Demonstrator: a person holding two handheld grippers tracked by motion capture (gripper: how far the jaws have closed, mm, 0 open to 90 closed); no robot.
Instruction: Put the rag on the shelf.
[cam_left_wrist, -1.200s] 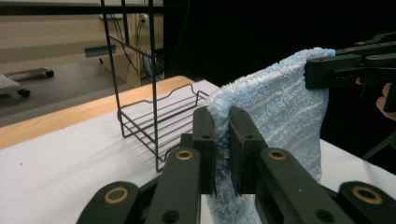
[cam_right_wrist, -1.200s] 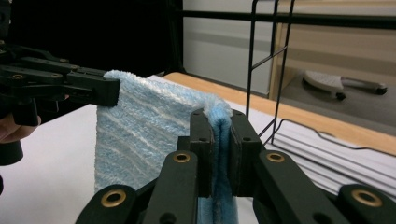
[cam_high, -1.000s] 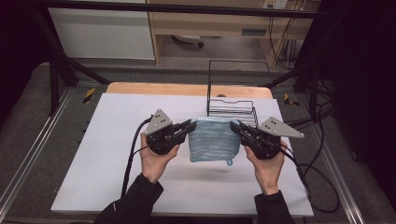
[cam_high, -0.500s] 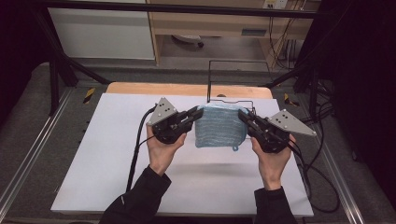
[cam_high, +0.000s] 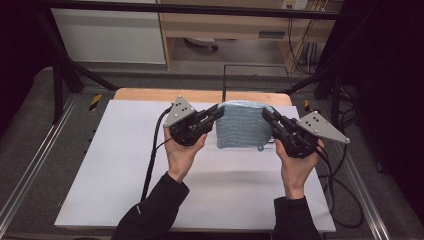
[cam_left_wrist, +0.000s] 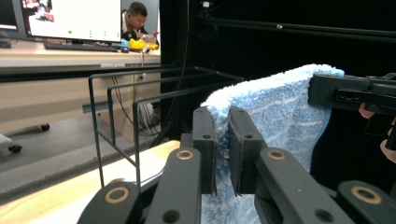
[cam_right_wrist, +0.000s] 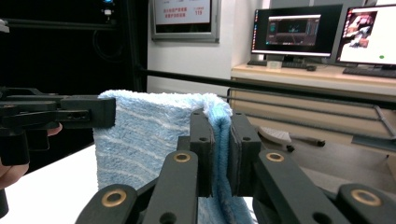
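Observation:
A folded light-blue towel (cam_high: 241, 125) hangs stretched between my two grippers above the white table top (cam_high: 125, 170). My left gripper (cam_high: 218, 111) is shut on the towel's upper left corner; in the left gripper view the towel (cam_left_wrist: 275, 121) is pinched between the black jaws (cam_left_wrist: 222, 135). My right gripper (cam_high: 265, 114) is shut on the upper right corner; in the right gripper view the cloth edge (cam_right_wrist: 140, 135) runs down between the jaws (cam_right_wrist: 221, 135). A small loop (cam_high: 260, 148) dangles at the towel's lower right.
A black wire rack (cam_high: 250, 80) stands at the table's far edge, right behind the towel, and also rises to the left in the left gripper view (cam_left_wrist: 135, 116). Cables (cam_high: 152, 160) trail from both grippers. A wooden strip (cam_high: 145, 94) borders the far side.
Both hands have lifted the towel off the table and carried it away from the person, toward the wire rack. It now hangs free instead of lying flat.

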